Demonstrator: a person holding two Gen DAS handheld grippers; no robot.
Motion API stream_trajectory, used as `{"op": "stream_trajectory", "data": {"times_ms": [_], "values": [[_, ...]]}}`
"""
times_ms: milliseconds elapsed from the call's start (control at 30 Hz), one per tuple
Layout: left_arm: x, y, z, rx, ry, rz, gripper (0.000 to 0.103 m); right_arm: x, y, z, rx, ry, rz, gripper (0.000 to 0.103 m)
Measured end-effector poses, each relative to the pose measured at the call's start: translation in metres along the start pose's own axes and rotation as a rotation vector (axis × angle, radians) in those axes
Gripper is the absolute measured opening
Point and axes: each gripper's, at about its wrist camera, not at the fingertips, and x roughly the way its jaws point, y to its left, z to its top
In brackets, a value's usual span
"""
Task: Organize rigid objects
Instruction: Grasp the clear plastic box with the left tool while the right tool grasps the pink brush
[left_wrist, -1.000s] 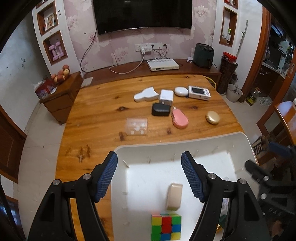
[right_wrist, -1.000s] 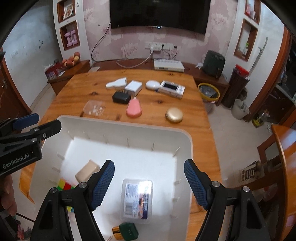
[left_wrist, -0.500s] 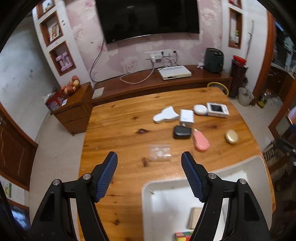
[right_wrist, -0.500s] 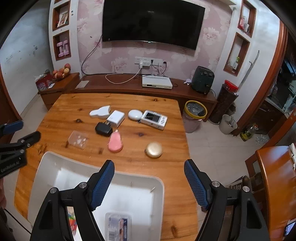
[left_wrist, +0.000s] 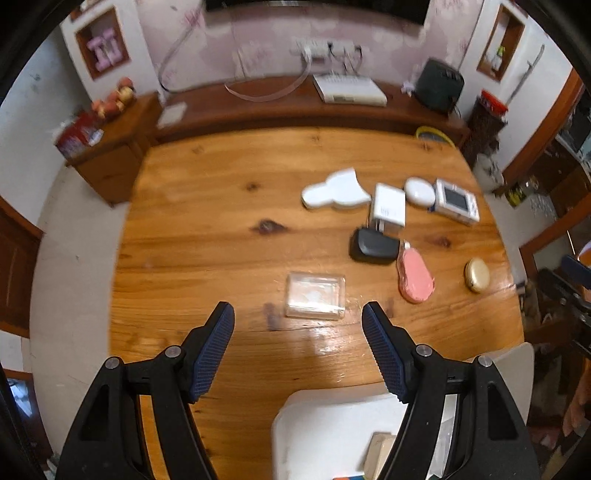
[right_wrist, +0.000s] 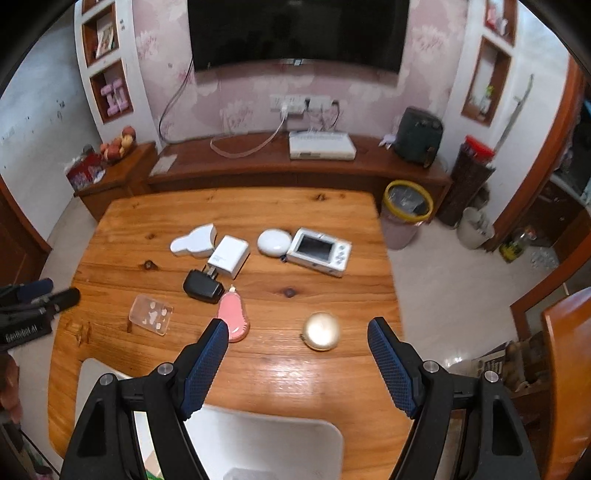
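Observation:
My left gripper (left_wrist: 298, 317) is open and empty, just short of a clear plastic box (left_wrist: 315, 295) on the wooden table (left_wrist: 207, 236). My right gripper (right_wrist: 297, 334) is open and empty above the table, with a gold round case (right_wrist: 321, 330) between its fingers and a pink case (right_wrist: 232, 319) by its left finger. A black case (right_wrist: 202, 286), white adapter (right_wrist: 228, 256), white flat piece (right_wrist: 194, 242), white oval puck (right_wrist: 274, 241) and white handheld device (right_wrist: 319, 251) lie farther back. The white bin (left_wrist: 332, 428) is near me, holding a tan block (left_wrist: 378, 452).
A TV stand with a white set-top box (right_wrist: 321, 146) runs behind the table. A yellow-rimmed waste bin (right_wrist: 406, 210) stands off the table's far right corner. The left gripper shows at the left edge of the right wrist view (right_wrist: 33, 306).
Both grippers have moved forward from over the white bin toward the objects on the table. The left one has closed in on the clear box, the right one on the gold case.

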Motion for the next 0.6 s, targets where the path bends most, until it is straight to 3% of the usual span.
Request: {"op": "stream_trajectory", "data": {"times_ms": [233, 300, 600], "values": [[0.064, -0.002, 0.008, -0.026, 0.159, -0.039, 0.075, 0.094, 0.03, 0.007, -0.016, 0.207, 0.058, 0.078], [0.08, -0.002, 0.01, -0.053, 0.201, -0.057, 0.08, 0.117, 0.035, 0.007, -0.013, 0.257, 0.056, 0.078], [0.11, -0.009, 0.011, -0.064, 0.268, -0.032, 0.081, 0.173, 0.049, 0.004, 0.021, 0.389, 0.089, 0.078]]}}
